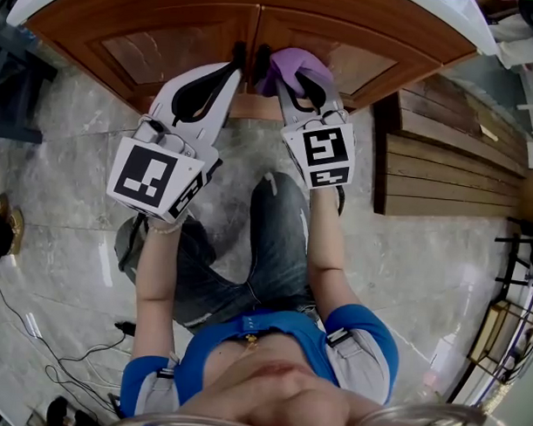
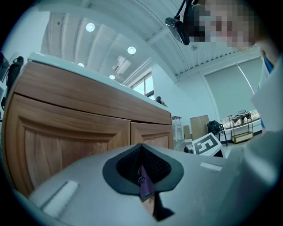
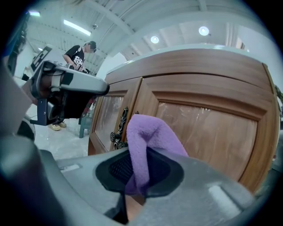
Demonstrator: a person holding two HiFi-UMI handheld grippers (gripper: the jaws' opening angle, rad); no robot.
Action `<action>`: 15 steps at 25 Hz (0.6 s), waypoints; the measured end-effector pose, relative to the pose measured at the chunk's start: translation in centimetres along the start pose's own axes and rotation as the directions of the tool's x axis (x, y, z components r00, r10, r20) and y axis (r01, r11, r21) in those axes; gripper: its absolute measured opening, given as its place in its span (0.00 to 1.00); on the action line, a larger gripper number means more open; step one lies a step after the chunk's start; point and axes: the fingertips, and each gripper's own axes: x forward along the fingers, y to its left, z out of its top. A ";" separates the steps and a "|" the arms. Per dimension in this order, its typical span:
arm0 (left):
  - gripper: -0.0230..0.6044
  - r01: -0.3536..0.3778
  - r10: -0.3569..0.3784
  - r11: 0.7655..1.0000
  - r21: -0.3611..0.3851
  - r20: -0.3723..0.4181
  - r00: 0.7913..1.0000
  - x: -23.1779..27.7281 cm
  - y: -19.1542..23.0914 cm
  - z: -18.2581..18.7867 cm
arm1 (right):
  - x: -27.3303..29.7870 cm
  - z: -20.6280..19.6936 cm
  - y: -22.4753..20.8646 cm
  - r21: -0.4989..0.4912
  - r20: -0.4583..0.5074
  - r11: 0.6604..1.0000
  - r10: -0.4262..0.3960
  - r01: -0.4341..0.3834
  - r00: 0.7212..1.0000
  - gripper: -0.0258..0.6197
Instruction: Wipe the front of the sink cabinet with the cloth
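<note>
The wooden sink cabinet [image 1: 159, 47] fills the top of the head view, its two doors meeting at dark ornate handles [image 1: 250, 57]. My right gripper [image 1: 293, 82] is shut on a purple cloth [image 1: 293, 65], which it holds against the right door beside the handles. In the right gripper view the cloth [image 3: 148, 137] bulges up out of the gripper [image 3: 139, 178] in front of the door panel [image 3: 208, 132] and the handle [image 3: 120, 130]. My left gripper [image 1: 229, 75] is shut, its tip by the left handle. In its own view the left gripper [image 2: 142, 176] shows only a thin purple sliver in its slit.
Stacked wooden planks [image 1: 443, 161] lie on the floor right of the cabinet. A metal rack [image 1: 507, 321] stands at the far right. Cables [image 1: 35, 331] trail over the marble floor at lower left. The holder's knee [image 1: 275, 217] is below the grippers. Another person [image 3: 79, 55] stands far off.
</note>
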 end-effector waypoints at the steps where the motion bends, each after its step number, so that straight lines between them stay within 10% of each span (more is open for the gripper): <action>1: 0.04 0.000 0.000 1.000 0.000 0.001 1.000 0.0 0.0 0.1 | 0.0 -0.1 0.0 0.000 0.000 1.000 -0.003 0.003 1.000 0.13; 15: 0.04 0.021 -0.021 1.000 0.003 0.002 1.000 0.3 -0.6 -0.1 | -0.4 -0.6 -0.6 -0.011 -0.008 1.000 0.002 -0.003 1.000 0.13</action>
